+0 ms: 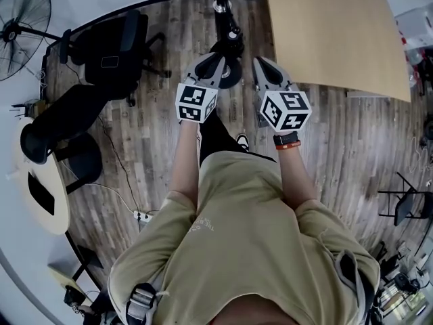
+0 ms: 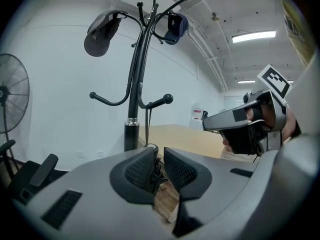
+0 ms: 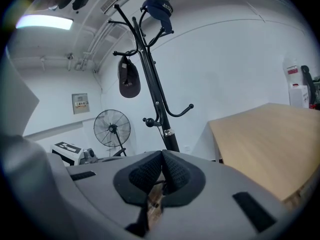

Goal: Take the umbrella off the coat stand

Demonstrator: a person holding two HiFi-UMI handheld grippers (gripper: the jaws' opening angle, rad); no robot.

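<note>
The black coat stand [image 2: 134,99] rises just ahead of both grippers, and its round base [image 1: 230,76] shows between their tips in the head view. A thin dark cord [image 2: 146,121] hangs from a lower hook [image 2: 160,101] and runs down behind my left gripper [image 2: 159,151]. Its jaws stand a narrow gap apart. A small black spiky part [image 2: 152,170] shows through the gap; I cannot tell if the pads touch it. The rest of the umbrella is hidden. My right gripper [image 3: 162,156] is shut with nothing in it, level with the left one [image 1: 211,65].
Two caps [image 2: 102,34] [image 2: 175,26] hang on the stand's top hooks. A wooden table [image 1: 331,32] stands right of the stand. Black office chairs [image 1: 111,46] and a floor fan [image 1: 24,12] are to the left. A power strip [image 1: 142,217] and cables lie on the wood floor.
</note>
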